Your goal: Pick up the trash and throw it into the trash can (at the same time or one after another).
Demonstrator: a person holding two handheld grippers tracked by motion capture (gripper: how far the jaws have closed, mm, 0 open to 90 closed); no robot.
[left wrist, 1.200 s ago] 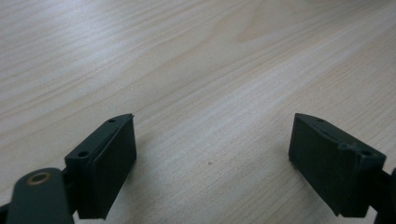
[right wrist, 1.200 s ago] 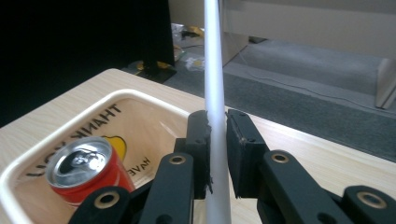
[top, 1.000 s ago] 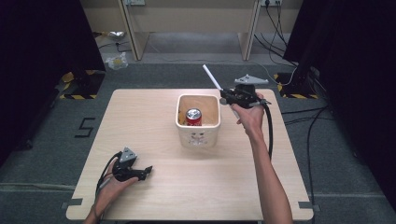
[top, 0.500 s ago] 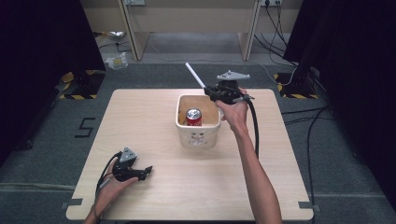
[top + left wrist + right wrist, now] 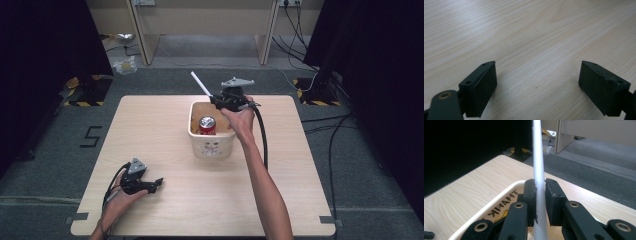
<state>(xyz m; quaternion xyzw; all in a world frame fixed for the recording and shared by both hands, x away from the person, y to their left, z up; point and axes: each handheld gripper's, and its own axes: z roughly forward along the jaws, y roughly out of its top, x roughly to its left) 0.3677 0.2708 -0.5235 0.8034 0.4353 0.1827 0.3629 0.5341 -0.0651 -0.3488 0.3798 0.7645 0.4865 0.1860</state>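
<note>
Your left gripper lies low on the pale wooden table, near its front left corner, with your left hand wrapped round its back end. In the left gripper view its two black jaws stand wide apart, with bare wood grain between them and nothing held.

Further right, near the middle of the table and toward its far edge, stands the cream-coloured square plastic tub, with a small printed face on its front wall. A red drink can with a silver top stands upright inside it, toward the left of the tub.

Your right gripper hangs over the far right corner of the tub, your right hand behind it and your forearm stretched in from the front edge of the table. Its jaws are clamped on a long white plastic straw, which slants up and away to the left from the grip. In the right gripper view, the straw runs straight up between the two pads, pinched near its lower part, with the tub's rim just below, lettered "THANK".
</note>
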